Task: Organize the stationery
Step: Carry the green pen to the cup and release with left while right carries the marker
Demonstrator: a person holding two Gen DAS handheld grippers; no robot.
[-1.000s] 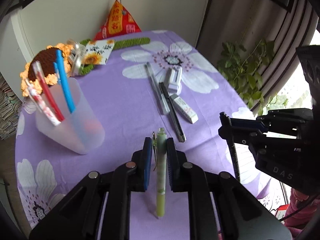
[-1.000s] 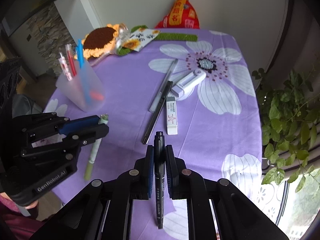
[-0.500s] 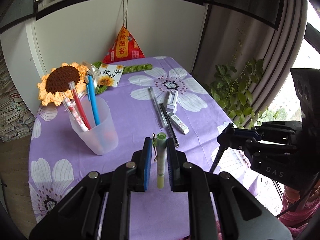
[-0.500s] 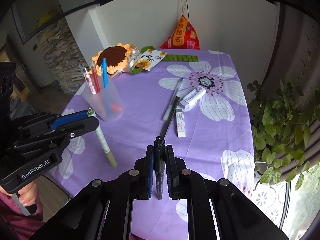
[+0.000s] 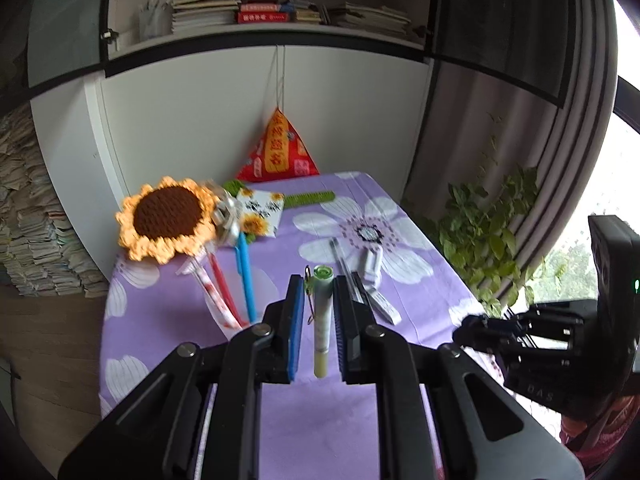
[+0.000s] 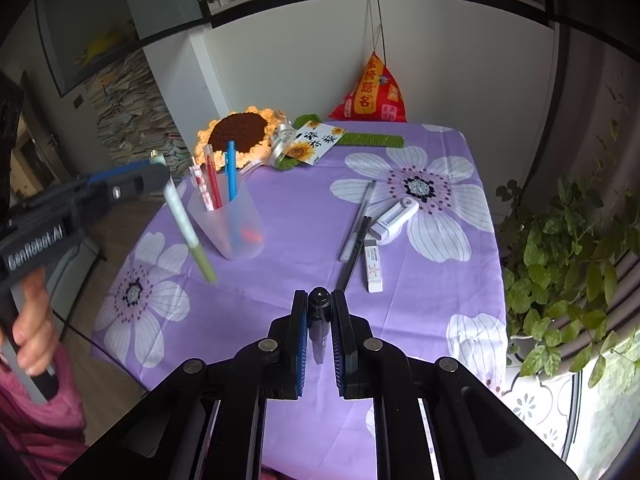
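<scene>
Pens pinched for drop into cup (image 6: pixel 232 224): green pen (image 5: pixel 322 320) in left gripper (image 5: pixel 316 320), raised near cup, hanging tip-down (ready to slot in); black pen (image 6: pixel 319 320) clamped in right gripper (image 6: pixel 319 324), waiting above table (image 6: pixel 280 280).

frosted plastic cup (image 6: pixel 236 226), crocheted yarn sunflower (image 6: pixel 236 134)

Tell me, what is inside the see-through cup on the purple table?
Inside the cup stand a blue pen, a red pen and a pink patterned one, leaning and poking out the top. Their lower ends look blurry through the frosted wall.
</scene>
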